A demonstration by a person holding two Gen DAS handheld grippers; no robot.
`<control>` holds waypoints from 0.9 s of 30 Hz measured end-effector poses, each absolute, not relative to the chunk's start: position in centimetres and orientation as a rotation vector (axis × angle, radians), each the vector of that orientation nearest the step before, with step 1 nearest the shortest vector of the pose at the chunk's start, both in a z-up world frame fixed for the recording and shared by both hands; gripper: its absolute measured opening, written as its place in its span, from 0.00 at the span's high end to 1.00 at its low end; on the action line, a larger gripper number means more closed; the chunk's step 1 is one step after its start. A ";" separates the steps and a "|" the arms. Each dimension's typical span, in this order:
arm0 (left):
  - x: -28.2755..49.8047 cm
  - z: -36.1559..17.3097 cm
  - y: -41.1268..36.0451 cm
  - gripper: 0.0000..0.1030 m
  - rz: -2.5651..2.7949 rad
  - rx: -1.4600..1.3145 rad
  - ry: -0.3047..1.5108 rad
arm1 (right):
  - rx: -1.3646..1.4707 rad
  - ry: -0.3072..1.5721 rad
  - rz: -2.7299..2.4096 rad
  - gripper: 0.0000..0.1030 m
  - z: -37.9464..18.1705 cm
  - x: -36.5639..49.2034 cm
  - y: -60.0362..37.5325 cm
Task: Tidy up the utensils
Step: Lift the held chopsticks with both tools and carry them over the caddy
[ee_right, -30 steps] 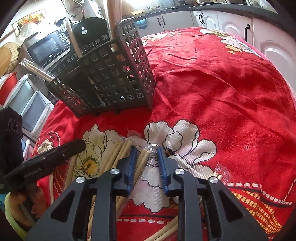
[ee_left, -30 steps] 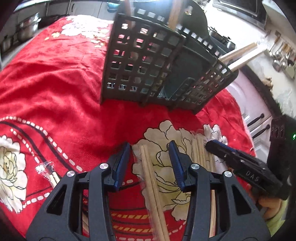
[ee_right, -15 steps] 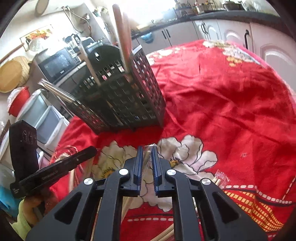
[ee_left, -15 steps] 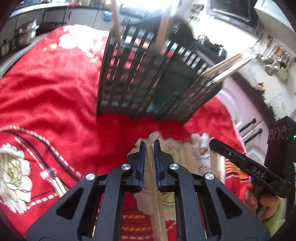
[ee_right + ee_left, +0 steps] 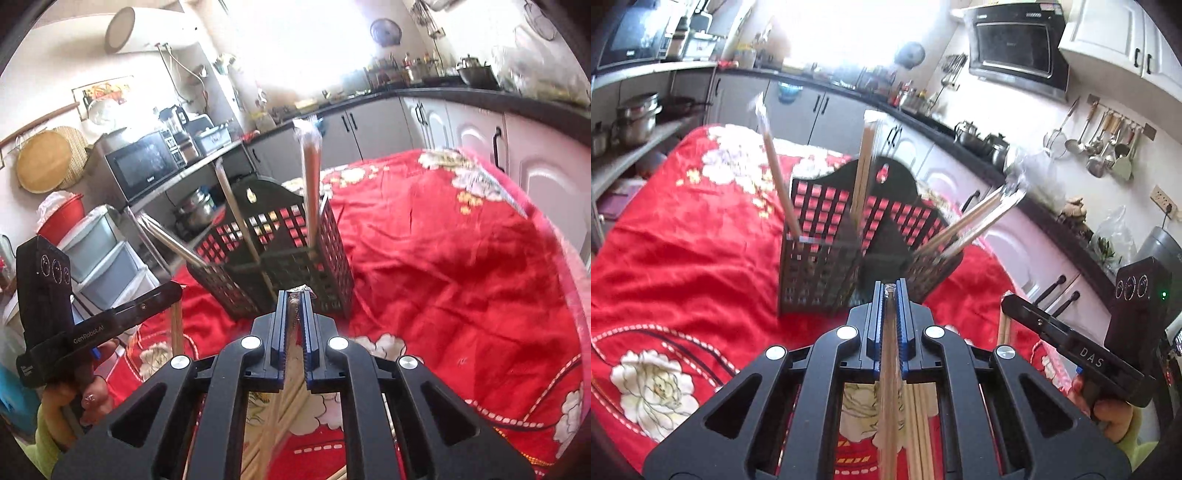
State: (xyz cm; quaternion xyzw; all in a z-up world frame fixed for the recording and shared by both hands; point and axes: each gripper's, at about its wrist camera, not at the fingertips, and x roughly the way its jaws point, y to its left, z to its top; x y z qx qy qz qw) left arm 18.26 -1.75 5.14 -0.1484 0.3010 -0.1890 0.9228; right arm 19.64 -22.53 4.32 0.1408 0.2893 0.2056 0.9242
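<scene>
A black lattice utensil caddy (image 5: 827,254) stands on the red flowered cloth with several wrapped chopstick pairs (image 5: 866,166) sticking out of it; it also shows in the right wrist view (image 5: 295,258). My left gripper (image 5: 890,291) is shut on a wrapped pair of chopsticks (image 5: 889,387), lifted above the cloth just in front of the caddy. My right gripper (image 5: 294,295) is shut on another wrapped pair of chopsticks (image 5: 284,402), also lifted and close to the caddy. More chopsticks (image 5: 923,424) lie on the cloth below.
The table (image 5: 461,280) is covered by the red cloth. Kitchen counters with pots (image 5: 639,118) and a microwave (image 5: 146,166) surround it. Plastic drawers (image 5: 99,254) stand to the left in the right wrist view. Ladles (image 5: 1104,144) hang on the wall.
Both grippers closed on wrapped chopstick pairs lying on the cloth, then lifted them up and tilted toward the caddy.
</scene>
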 end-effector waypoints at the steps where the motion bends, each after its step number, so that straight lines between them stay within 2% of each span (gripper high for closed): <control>1: 18.2 5.5 -1.7 0.97 -0.391 -0.306 0.608 | 0.287 0.585 0.421 0.93 4.6 19.7 -22.6; 27: 18.6 12.4 -1.3 0.97 -0.419 -0.279 0.443 | 0.198 0.361 0.424 0.94 12.3 19.5 -20.3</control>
